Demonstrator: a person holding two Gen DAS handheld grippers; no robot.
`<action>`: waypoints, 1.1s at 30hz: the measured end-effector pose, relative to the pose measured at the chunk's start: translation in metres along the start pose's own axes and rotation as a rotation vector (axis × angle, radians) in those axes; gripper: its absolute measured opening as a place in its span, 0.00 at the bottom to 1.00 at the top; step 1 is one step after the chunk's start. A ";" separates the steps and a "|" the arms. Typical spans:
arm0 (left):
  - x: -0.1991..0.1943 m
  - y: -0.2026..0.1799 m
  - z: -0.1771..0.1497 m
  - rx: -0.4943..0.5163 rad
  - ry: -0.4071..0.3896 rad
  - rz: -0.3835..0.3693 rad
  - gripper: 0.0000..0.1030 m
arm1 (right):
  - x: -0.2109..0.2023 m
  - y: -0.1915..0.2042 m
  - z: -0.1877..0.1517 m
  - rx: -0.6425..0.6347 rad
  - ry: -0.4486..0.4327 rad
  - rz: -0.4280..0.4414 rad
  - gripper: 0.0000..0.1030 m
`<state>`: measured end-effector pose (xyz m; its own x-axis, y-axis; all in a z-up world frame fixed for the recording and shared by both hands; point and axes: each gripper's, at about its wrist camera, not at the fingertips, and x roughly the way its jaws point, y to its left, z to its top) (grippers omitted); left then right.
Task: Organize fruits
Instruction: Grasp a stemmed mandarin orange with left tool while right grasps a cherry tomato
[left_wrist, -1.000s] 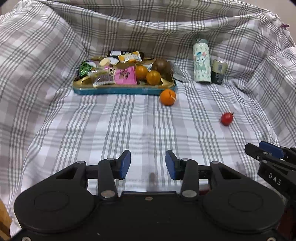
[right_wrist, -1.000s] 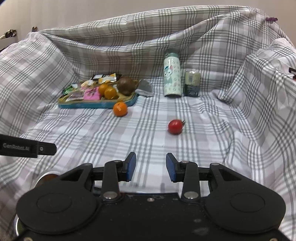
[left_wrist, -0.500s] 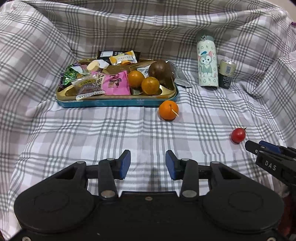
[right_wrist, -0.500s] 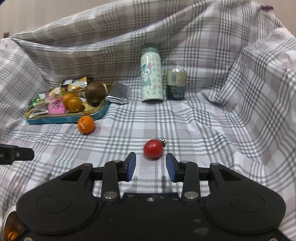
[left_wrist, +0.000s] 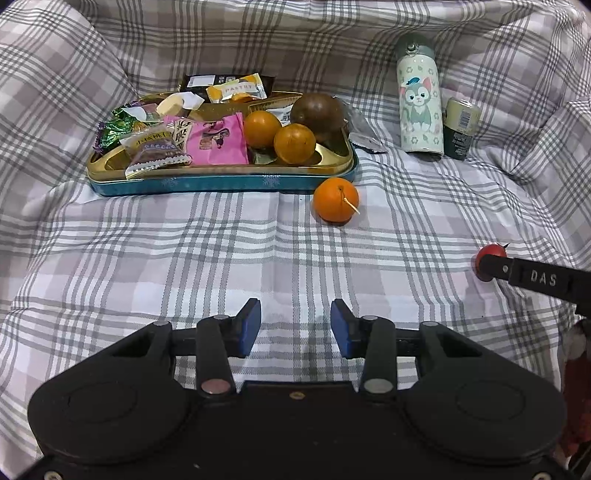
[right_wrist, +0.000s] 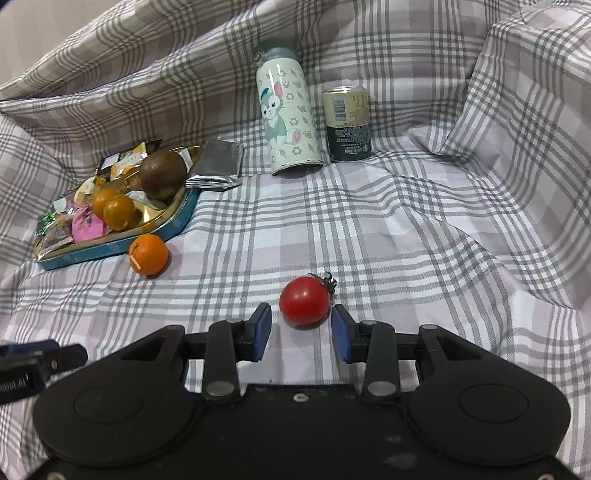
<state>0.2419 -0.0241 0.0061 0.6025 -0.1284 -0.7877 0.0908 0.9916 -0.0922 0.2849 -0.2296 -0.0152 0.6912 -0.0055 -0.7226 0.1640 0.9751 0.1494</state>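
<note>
Advanced since earlier: right hand-held gripper (right_wrist: 301, 334), jaws apart to straddle small red cherry tomato (right_wrist: 304, 302) on checked cloth-covered surface (right_wrist: 406, 240); left hand-held gripper (left_wrist: 295, 328) apart, idle.

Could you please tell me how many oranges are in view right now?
3: two oranges sit in the tray; one orange lies on the cloth before it. Wrappers may hide others.

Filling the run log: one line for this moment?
right gripper: open, straddling tomato | left gripper: open, empty | loose orange beside tray
</note>
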 end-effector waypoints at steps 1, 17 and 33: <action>0.001 0.001 0.000 -0.002 0.000 0.000 0.48 | 0.003 0.000 0.002 0.007 0.006 0.004 0.38; 0.012 -0.007 0.017 0.040 -0.057 -0.022 0.48 | 0.027 0.003 0.016 0.033 0.021 -0.028 0.37; 0.043 -0.034 0.047 0.133 -0.111 -0.059 0.48 | 0.014 0.013 0.011 -0.048 -0.090 -0.047 0.33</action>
<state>0.3016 -0.0636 0.0041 0.6762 -0.1948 -0.7105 0.2280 0.9724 -0.0496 0.3049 -0.2199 -0.0159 0.7442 -0.0694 -0.6644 0.1656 0.9827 0.0828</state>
